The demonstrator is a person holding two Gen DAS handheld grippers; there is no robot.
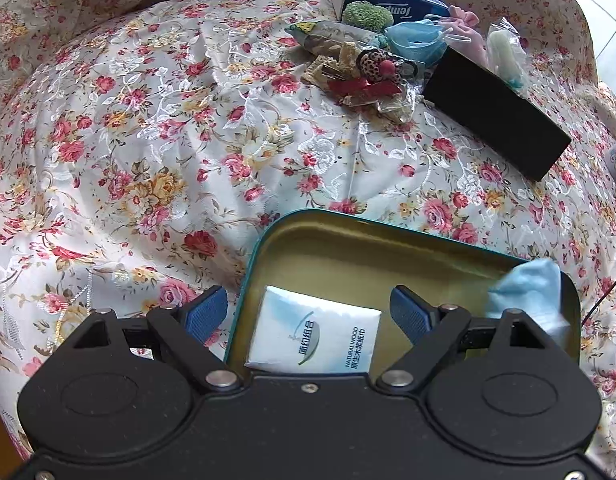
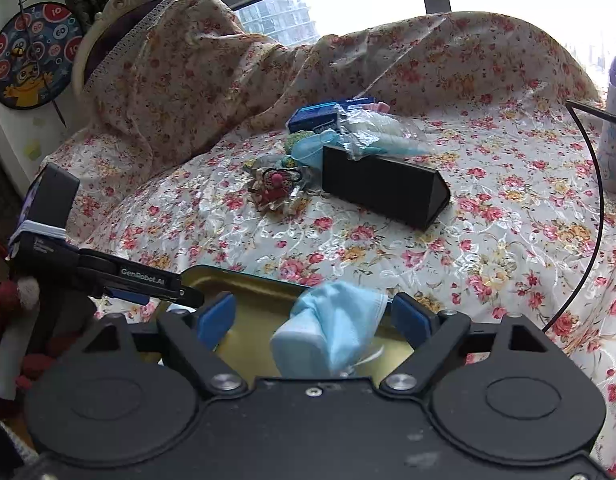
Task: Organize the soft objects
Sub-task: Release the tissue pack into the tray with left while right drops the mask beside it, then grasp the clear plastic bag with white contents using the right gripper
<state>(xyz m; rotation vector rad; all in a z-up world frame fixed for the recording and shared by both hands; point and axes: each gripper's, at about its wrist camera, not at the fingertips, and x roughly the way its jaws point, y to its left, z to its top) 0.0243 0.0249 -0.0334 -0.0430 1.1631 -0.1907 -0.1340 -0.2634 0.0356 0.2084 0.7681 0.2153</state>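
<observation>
While both claws gape, one tin [image 1: 267,248] holds one tissue pack [image 1: 314,332], one mask [image 2: 336,320].

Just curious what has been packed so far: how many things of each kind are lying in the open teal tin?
White tissue packs: 1
Blue face masks: 1
Total in the teal tin: 2

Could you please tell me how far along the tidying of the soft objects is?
Done: a white tissue packet and a crumpled blue face mask lie in the teal metal tin. In hand: nothing; both hand-held grippers are open. Left: the pile beside the black box.
</observation>
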